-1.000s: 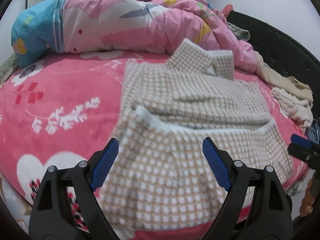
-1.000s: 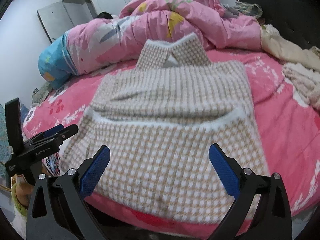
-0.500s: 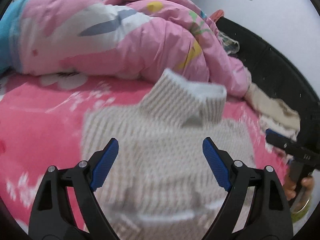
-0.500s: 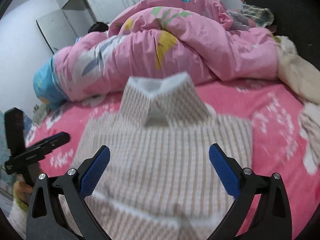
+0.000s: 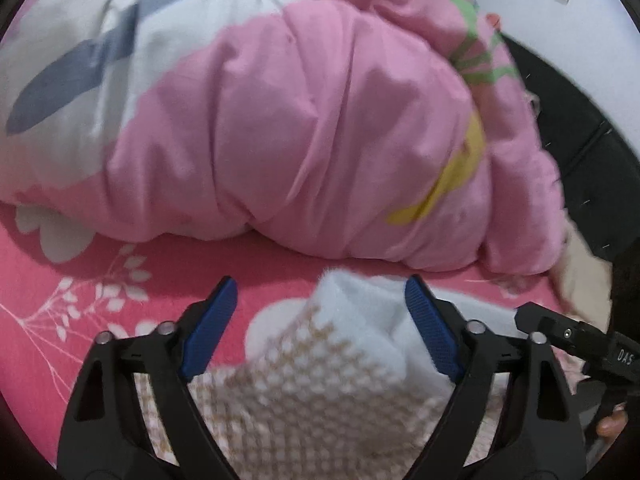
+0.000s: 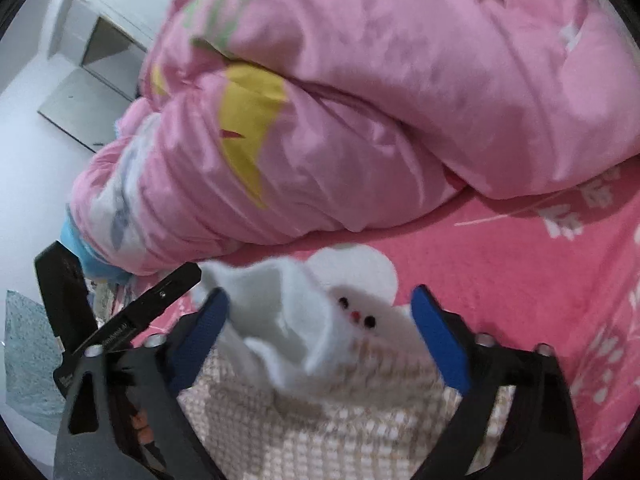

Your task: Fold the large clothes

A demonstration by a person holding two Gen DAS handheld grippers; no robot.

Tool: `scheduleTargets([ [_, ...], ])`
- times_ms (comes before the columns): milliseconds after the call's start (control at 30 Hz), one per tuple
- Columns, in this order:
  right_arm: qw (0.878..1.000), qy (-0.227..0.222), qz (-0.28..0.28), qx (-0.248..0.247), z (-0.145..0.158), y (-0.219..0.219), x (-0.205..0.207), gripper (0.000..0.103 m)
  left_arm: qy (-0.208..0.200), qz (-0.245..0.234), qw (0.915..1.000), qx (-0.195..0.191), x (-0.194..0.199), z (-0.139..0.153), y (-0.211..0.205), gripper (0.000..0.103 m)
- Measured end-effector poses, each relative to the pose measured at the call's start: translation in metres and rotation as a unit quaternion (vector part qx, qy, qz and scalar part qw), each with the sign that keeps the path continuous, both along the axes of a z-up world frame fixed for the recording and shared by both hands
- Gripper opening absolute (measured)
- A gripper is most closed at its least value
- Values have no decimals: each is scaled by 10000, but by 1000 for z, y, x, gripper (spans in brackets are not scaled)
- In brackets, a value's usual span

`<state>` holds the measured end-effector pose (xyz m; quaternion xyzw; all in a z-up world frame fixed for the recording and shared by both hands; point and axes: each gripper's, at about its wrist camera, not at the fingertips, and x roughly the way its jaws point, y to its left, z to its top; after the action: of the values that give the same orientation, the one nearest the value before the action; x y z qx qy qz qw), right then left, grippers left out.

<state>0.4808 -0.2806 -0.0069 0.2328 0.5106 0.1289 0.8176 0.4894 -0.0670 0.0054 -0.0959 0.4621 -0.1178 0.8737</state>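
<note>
Left wrist view: closing fingers (image 5: 228,304) straddle checked garment (image 5: 320,392) on pink bedspread (image 5: 60,340) beside quilt (image 5: 300,140).

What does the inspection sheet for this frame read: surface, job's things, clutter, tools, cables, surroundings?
Surface: bed sheet, pink with white flowers.
Job's things: checked garment, its white collar raised between the pads of both tools.
Clutter: pink quilt heaped behind; cream cloth at the right edge.
Tools: left tool and right tool closing around the collar, pads not yet pressing.
Cables: nothing seen.
Surroundings: white cabinet, dark headboard.
</note>
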Motion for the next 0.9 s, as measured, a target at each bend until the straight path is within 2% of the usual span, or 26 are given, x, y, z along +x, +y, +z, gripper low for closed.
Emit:
scheduleTargets([
  [33,9999,42,44,-80,-2,3,0,69,31,-79,9999,90,2,-4,-6,54],
  [67,9998,57,73,-194,-2,5,-1,54,50,-132,9998,134,2,-6,-9,38],
  [100,9995,32,144,-295,-1,8,-5,40,46,-222,9997,122,0,-7,-12,31],
  [167,9983,-119,304,-492,5,13,-16,28,-66,-352,9993,92,-10,-2,-14,20],
  [233,9948,-377,516,-794,16,20,-37,22,-278,-558,9980,111,-27,10,-15,15],
  [367,9865,-619,868,-1239,22,29,-78,20,-547,-987,9936,41,-65,30,-9,11],
  [467,9751,-700,1227,-1708,13,39,-124,20,-612,-1324,9891,178,-107,35,-1,11],
  [567,9650,-582,1463,-2097,-1,40,-157,21,-541,-1476,9870,321,-142,19,13,11],
  [633,9603,-510,1560,-2255,1,39,-180,23,-493,-1519,9863,423,-160,4,24,11],
  [667,9620,-579,1568,-2157,6,38,-187,24,-482,-1521,9862,453,-168,-3,30,11],
  [733,9683,-933,1494,-1773,33,33,-200,37,-434,-1568,9861,350,-174,-13,40,11],
  [833,9744,-1234,1363,-1291,60,40,-184,39,-366,-1555,9870,166,-174,-22,47,11],
  [900,9764,-1277,1425,-1006,62,57,-161,38,-333,-1533,9876,94,-176,-24,52,13],
])
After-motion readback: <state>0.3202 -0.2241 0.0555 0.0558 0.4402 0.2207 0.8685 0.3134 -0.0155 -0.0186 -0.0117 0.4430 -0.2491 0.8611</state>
